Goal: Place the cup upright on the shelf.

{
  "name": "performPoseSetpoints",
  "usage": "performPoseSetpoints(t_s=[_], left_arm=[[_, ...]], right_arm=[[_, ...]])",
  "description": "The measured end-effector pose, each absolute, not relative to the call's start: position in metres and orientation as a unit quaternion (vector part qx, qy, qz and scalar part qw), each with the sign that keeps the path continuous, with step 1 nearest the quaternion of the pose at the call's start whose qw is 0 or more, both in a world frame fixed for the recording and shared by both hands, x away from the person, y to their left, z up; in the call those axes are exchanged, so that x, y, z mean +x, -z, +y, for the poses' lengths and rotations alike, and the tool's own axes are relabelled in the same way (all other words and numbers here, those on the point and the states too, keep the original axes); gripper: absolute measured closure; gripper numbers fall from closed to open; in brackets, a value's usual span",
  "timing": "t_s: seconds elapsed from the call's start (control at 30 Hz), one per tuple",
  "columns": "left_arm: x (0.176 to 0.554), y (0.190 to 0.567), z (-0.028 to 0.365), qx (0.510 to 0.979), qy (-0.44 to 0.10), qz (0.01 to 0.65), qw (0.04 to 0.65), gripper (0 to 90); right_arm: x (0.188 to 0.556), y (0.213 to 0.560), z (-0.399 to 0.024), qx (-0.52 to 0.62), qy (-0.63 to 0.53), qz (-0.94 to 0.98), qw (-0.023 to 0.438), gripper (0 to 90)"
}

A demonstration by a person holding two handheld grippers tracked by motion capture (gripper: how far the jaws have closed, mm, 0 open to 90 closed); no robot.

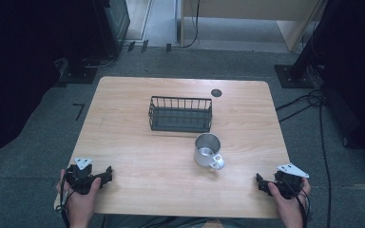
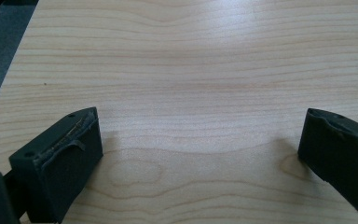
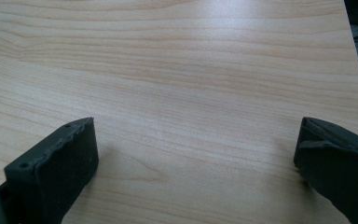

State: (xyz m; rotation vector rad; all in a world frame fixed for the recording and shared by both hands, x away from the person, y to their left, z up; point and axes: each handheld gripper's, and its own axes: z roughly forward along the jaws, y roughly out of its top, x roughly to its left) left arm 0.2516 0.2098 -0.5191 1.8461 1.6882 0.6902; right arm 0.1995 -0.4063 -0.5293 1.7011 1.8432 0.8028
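Note:
A metal mug (image 1: 208, 150) stands upright at mid-table, its handle turned toward the front right. Behind it sits a black wire basket (image 1: 180, 114). My left gripper (image 1: 105, 175) rests near the table's front left corner, held by a hand, well to the left of the mug. Its jaws stand wide apart over bare wood, so the left gripper (image 2: 200, 140) is open with nothing between its fingers. My right gripper (image 1: 260, 182) rests at the front right corner, to the right of and nearer than the mug. The right gripper (image 3: 196, 144) is open too, over bare wood.
The wooden table (image 1: 138, 190) has a small dark round cap (image 1: 216, 92) near its back edge. Grey floor surrounds it, with cables (image 1: 309, 102) on the right, dark stands at the back corners and a light wooden cabinet (image 1: 247, 14) behind.

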Motion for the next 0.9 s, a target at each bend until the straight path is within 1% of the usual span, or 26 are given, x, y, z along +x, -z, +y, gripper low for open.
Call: performPoseSetpoints(t_s=[0.47,0.5,0.57,0.9], left_arm=[[0.253,0.519,0.209,0.683,-0.257,0.629,0.269,0.0],[0.253,0.519,0.209,0.683,-0.257,0.629,0.269,0.0],[0.253,0.519,0.209,0.683,-0.257,0.629,0.269,0.0],[0.253,0.519,0.209,0.683,-0.257,0.629,0.269,0.0]], right_arm=[[0.202,0.529,-0.405,0.626,-0.296,0.675,0.252,0.2],[0.202,0.528,-0.402,0.629,-0.300,0.672,0.250,3.3],[0.201,0.527,-0.401,0.629,-0.304,0.671,0.248,4.8],[0.192,0.504,-0.380,0.605,-0.350,0.673,0.243,6.3]])
